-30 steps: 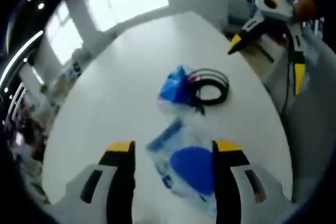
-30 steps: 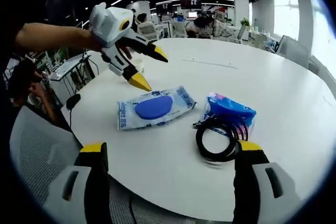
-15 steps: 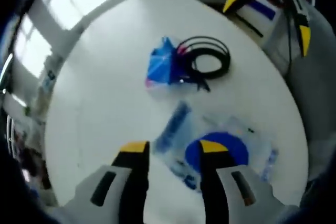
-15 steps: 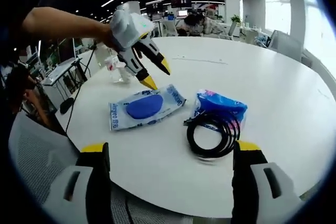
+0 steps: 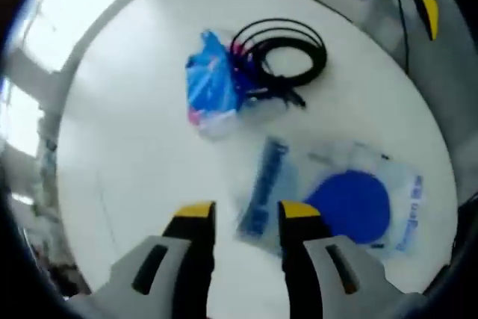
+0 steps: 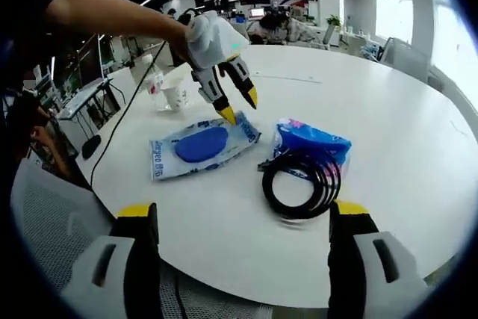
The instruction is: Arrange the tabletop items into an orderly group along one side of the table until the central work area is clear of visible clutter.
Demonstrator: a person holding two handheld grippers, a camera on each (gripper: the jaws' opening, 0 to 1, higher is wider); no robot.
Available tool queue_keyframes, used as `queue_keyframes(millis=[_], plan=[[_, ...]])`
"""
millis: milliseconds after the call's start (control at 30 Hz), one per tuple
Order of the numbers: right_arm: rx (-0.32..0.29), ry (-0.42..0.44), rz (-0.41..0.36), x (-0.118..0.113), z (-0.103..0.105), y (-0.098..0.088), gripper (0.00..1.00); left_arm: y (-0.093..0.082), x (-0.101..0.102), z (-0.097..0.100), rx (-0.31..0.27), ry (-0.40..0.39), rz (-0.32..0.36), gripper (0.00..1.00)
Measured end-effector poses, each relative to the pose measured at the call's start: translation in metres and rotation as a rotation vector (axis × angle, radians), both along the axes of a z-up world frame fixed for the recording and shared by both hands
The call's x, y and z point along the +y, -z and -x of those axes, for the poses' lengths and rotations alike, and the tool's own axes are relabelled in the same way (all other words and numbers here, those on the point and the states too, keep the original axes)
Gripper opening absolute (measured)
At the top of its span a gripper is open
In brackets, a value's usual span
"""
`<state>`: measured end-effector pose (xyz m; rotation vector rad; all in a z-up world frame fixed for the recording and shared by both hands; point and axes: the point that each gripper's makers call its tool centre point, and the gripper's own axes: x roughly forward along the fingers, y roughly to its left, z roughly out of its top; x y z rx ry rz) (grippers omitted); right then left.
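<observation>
A flat wet-wipes pack (image 5: 347, 203) with a blue oval lid lies on the round white table (image 5: 134, 147). My left gripper (image 5: 246, 211) hovers over the pack's striped end with its jaws open, a narrow gap apart. Beyond it lie a blue tissue pack (image 5: 213, 84) and a black coiled cable (image 5: 280, 54) that touches it. In the right gripper view, the left gripper (image 6: 239, 106) points down at the wipes pack (image 6: 198, 146), at the end nearest the tissue pack (image 6: 310, 138). My right gripper (image 6: 243, 211) stands wide open near the table edge, just short of the cable (image 6: 302, 184).
A paper cup (image 6: 175, 96) and a small bottle (image 6: 153, 80) stand on the table behind the wipes pack. A person's arm (image 6: 104, 16) reaches in from the left. A mesh chair (image 6: 52, 222) is below the table edge. Office desks fill the background.
My left gripper has moved along the wipes pack towards the tissue pack and lower, and its jaws have narrowed. The right gripper has stayed nearly still.
</observation>
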<state>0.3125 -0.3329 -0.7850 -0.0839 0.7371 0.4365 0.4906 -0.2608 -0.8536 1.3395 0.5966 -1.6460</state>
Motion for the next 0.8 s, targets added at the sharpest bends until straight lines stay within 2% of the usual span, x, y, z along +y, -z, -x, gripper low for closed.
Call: queue_keyframes(millis=[33, 133, 167, 200, 267, 300, 333, 367, 433, 467, 600, 733, 800], plan=[[0.002, 0.001, 0.001, 0.000, 0.000, 0.001, 0.94, 0.003, 0.003, 0.003, 0.009, 0.015, -0.023, 0.26], [0.003, 0.006, 0.002, -0.001, 0.000, 0.002, 0.94, 0.018, 0.013, 0.002, -0.015, 0.041, -0.090, 0.20], [0.003, 0.010, 0.003, -0.002, -0.001, 0.001, 0.94, 0.018, 0.010, 0.012, 0.041, 0.052, -0.080, 0.15], [0.003, 0.013, 0.003, -0.002, -0.001, 0.002, 0.94, 0.015, 0.007, 0.002, 0.006, 0.015, -0.056, 0.16], [0.002, 0.018, 0.000, -0.003, -0.002, 0.002, 0.93, 0.014, 0.010, 0.004, 0.030, 0.004, -0.060, 0.14], [0.003, 0.017, 0.001, -0.003, -0.002, 0.003, 0.93, 0.016, 0.008, 0.002, 0.022, -0.033, -0.044, 0.13], [0.004, 0.016, 0.002, -0.003, -0.002, 0.003, 0.92, 0.016, 0.010, 0.000, 0.016, -0.076, -0.043, 0.07], [0.004, 0.015, 0.005, -0.003, -0.002, 0.004, 0.92, 0.018, 0.013, 0.002, 0.016, -0.071, -0.062, 0.05], [0.000, 0.013, 0.003, -0.003, -0.003, 0.003, 0.92, 0.017, 0.011, 0.003, -0.001, -0.079, -0.041, 0.04], [0.000, 0.012, 0.001, -0.002, -0.003, 0.004, 0.92, 0.017, 0.013, 0.002, -0.023, -0.082, -0.053, 0.04], [-0.001, 0.005, 0.001, -0.001, -0.003, 0.004, 0.91, 0.015, 0.016, 0.001, -0.045, -0.100, -0.065, 0.00], [-0.010, 0.004, -0.001, 0.000, -0.003, 0.002, 0.91, 0.009, 0.021, 0.001, -0.026, -0.175, -0.073, 0.00], [-0.013, 0.003, -0.005, 0.000, -0.002, 0.002, 0.91, 0.007, 0.026, 0.006, 0.024, -0.258, -0.085, 0.00]])
